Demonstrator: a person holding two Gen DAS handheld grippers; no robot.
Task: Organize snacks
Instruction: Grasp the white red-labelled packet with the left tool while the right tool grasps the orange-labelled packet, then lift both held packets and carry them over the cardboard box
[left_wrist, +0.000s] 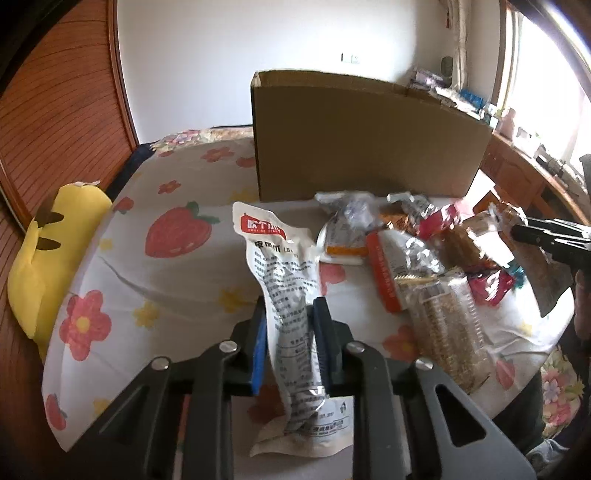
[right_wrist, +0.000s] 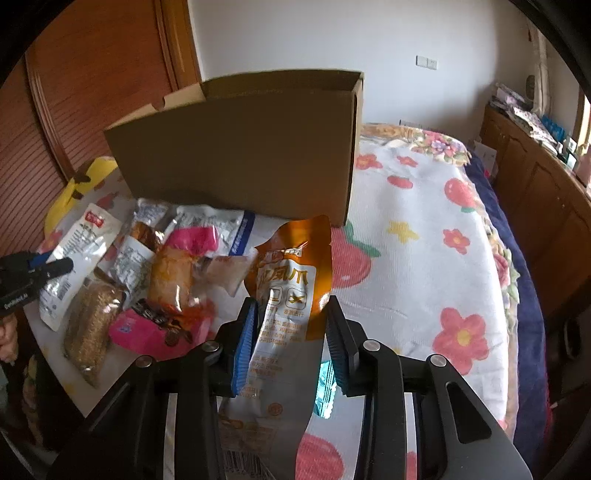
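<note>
The left tool (left_wrist: 288, 343), black with blue ribbed pads, is clamped on a white and silver foil snack pouch (left_wrist: 284, 280) that stands up between its jaws; the pouch carries a red label patch near its top and lines of small print too fine to read. The right tool (right_wrist: 291, 343), of the same make, has an orange and white foil snack pouch (right_wrist: 291, 284) between its jaws. The left pad lies against the pouch; whether the right pad presses on it I cannot tell. The pouch shows large white characters on an orange band, two small square icons and a barcode at its lower end.

Both pouches are raised above a bed covered by a white sheet printed with red strawberries and flowers (right_wrist: 424, 258). Between the tools, on the sheet, lies a loose pile of wrapped snacks (left_wrist: 424, 266): a clear pack of grainy brown bars, a pink wrapper, an orange-edged foil pack, silver packets and others, overlapping so that no sure count is possible.

Behind the pile stands one brown cardboard box (right_wrist: 240, 147), open at the top; its inside is hidden from both views. To the left side of the bed lies a yellow plush cushion with brown marks (left_wrist: 51, 258). Beyond are a reddish wooden slatted door (left_wrist: 62, 92) and a white wall (left_wrist: 258, 44).
</note>
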